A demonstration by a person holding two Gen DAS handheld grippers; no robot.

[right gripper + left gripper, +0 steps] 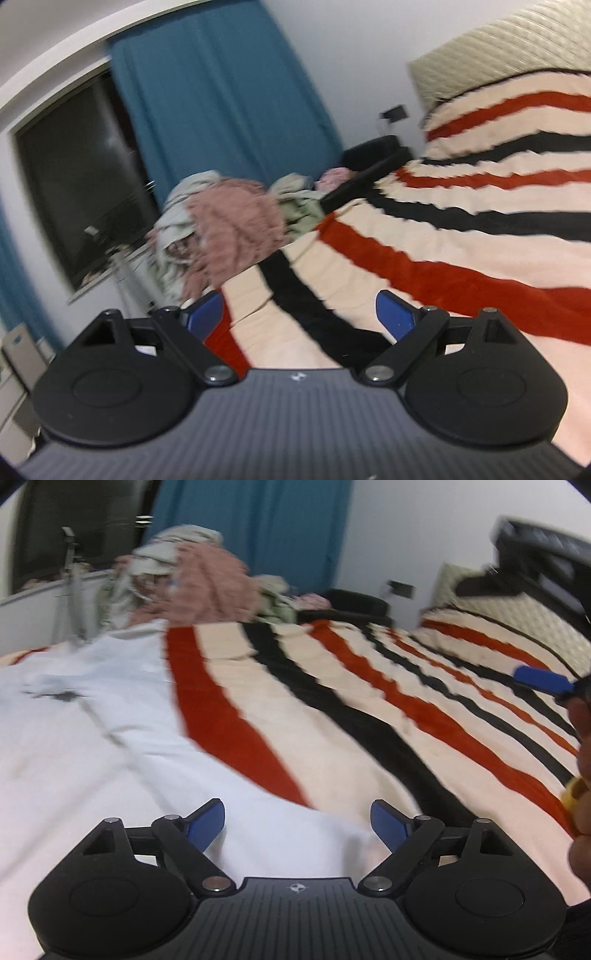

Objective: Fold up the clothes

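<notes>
Left gripper (297,825) hangs with jaws spread wide over the near edge of a white garment (92,738) lying flat on the striped blanket (332,709). Right gripper (299,319), likewise spread and empty, hovers over bare blanket, with a clothes pile (229,225) at the far edge.

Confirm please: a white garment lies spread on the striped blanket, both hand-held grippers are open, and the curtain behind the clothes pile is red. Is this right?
One detail is wrong: the curtain is blue, as the right wrist view shows. The rest holds: the white garment lies on the striped blanket, and the left hand-held gripper and right hand-held gripper are open, behind them the clothes pile.
</notes>
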